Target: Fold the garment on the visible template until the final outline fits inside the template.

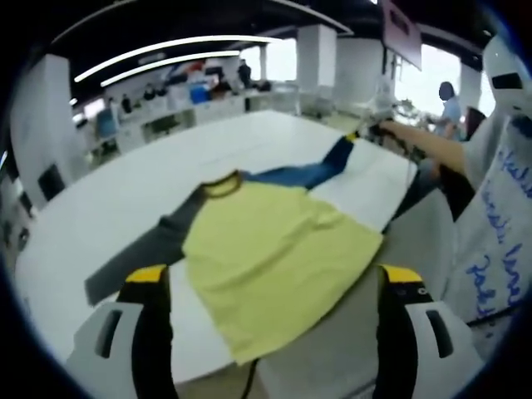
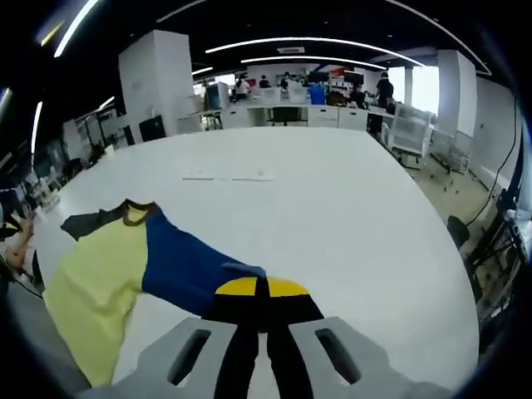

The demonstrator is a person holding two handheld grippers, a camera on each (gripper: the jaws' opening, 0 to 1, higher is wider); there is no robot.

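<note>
Left gripper view: left gripper (image 1: pixel 270 287), white body w/ black jaws and yellow tips, jaws set wide apart, nothing between them; hem of garment lies in the gap.
Item 1: yellow short-bodied T-shirt w/ one dark grey sleeve and one blue sleeve (image 1: pixel 278 245), spread flat on large white tabletop (image 1: pixel 125 191). Grey sleeve reaches from shirt toward the left jaw side; blue sleeve stretches away from shirt on the far side. Dark collar w/ mustard trim at far end of shirt.
Item 2: far end of blue sleeve meets the right gripper (image 1: pixel 371 129), held by a person's arm (image 1: pixel 420 145) coming in from the right.
Item 3: beyond table, office desks and ceiling light strips, blurred.

Right gripper view: right gripper, black jaws closed tight together, yellow tips at edge of blue sleeve cuff; sleeve appears pinched, cloth taut back to shirt. Shirt sits left of jaws on same tabletop; two small white paper strips (image 2: pixel 229 176) lie well beyond shirt.
</note>
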